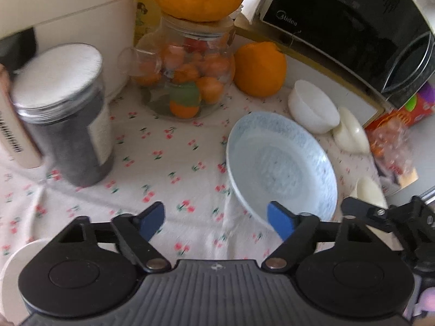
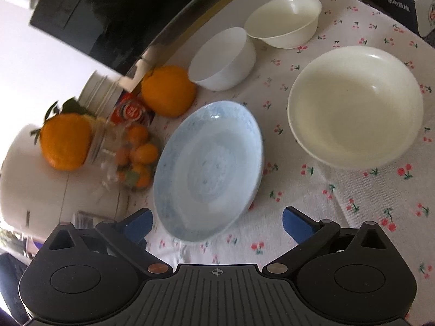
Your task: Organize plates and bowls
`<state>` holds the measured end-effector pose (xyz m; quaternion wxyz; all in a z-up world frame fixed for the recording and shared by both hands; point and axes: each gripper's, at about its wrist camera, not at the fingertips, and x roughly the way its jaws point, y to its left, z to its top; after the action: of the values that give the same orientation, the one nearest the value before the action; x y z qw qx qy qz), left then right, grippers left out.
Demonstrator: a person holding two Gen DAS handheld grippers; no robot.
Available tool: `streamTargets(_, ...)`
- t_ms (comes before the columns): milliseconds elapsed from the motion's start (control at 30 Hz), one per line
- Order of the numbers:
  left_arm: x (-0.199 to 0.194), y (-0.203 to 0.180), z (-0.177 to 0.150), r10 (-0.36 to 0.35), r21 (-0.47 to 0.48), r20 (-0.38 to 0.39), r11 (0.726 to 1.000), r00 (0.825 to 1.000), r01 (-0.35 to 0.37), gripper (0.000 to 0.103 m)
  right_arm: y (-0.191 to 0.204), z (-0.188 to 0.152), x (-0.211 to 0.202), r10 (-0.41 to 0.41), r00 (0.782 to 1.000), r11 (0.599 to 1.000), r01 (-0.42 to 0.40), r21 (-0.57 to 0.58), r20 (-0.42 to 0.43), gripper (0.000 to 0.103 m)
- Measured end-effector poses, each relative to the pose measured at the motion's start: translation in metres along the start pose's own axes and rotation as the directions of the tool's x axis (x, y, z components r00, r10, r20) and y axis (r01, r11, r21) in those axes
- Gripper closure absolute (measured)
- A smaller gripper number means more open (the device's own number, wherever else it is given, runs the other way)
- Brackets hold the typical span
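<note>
A pale blue patterned plate (image 1: 280, 163) (image 2: 209, 168) lies on the cherry-print tablecloth (image 1: 168, 163). My left gripper (image 1: 216, 221) is open just left of the plate's near rim. Its right pad (image 1: 280, 224) is at that rim, and I cannot tell whether it touches. My right gripper (image 2: 217, 224) is open, and the plate's near edge sits between its fingers without contact. A small white bowl (image 1: 312, 106) (image 2: 223, 59) and a cream bowl (image 2: 285, 19) stand behind the plate. A large cream bowl (image 2: 353, 106) stands to its right.
A dark jar with a silver lid (image 1: 62, 114), a glass jar of small oranges (image 1: 185, 81) and a big orange (image 1: 258, 68) crowd the back left. A black microwave (image 1: 353, 21) and a snack bag (image 1: 394, 141) line the back right.
</note>
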<state>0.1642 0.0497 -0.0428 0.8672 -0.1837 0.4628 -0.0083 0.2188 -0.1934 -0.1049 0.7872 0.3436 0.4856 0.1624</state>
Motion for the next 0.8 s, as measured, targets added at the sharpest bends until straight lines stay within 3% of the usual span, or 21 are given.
streamTargets(233, 0.026, 0.000, 0.011, -0.066, -0.060, 0.073, 0.996, 0.995, 0.070, 0.050, -0.011, 0.011, 0.020, 0.008, 0.997, 0.998, -0.013, 0.061, 0.070, 0.019)
streamTargets(467, 0.049, 0.006, 0.013, -0.095, -0.082, 0.100, 0.991, 0.991, 0.103, 0.069, -0.018, 0.013, 0.034, -0.017, 0.993, 0.997, 0.009, 0.072, 0.116, 0.049)
streamTargets(633, 0.061, 0.012, 0.011, -0.136, -0.141, 0.101, 0.979, 0.986, 0.150, 0.080, -0.021, 0.014, 0.037, -0.032, 0.987, 0.997, 0.022, 0.069, 0.156, 0.063)
streamTargets(800, 0.062, 0.012, 0.007, -0.132, -0.136, 0.101, 0.980, 0.986, 0.145, 0.089, -0.026, 0.015, 0.038, -0.075, 0.982, 0.996, 0.064, 0.066, 0.173, 0.088)
